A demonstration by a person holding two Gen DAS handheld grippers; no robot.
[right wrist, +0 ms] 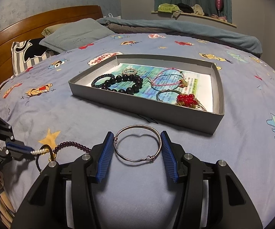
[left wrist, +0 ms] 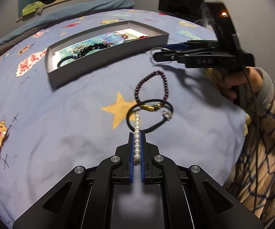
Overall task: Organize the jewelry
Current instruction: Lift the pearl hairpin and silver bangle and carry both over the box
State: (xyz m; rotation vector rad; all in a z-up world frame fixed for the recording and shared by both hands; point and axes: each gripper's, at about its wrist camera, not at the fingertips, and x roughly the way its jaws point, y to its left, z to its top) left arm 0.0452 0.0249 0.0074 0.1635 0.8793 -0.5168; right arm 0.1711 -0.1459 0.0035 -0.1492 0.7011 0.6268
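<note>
1. Near the bed's close edge, the left tool is clamped on a pearl clip.
2. Its tip seems threaded through a black hair tie; lift slowly, watching for snags.
3. The right tool stands half wide, gripping a silver bangle across its width.
4. Carry both over the grey box's rim, then release inside.

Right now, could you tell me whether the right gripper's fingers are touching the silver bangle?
Touching. The right wrist view shows the silver bangle spanning the right gripper, its left and right edges meeting the blue fingers with no visible gap.
</note>
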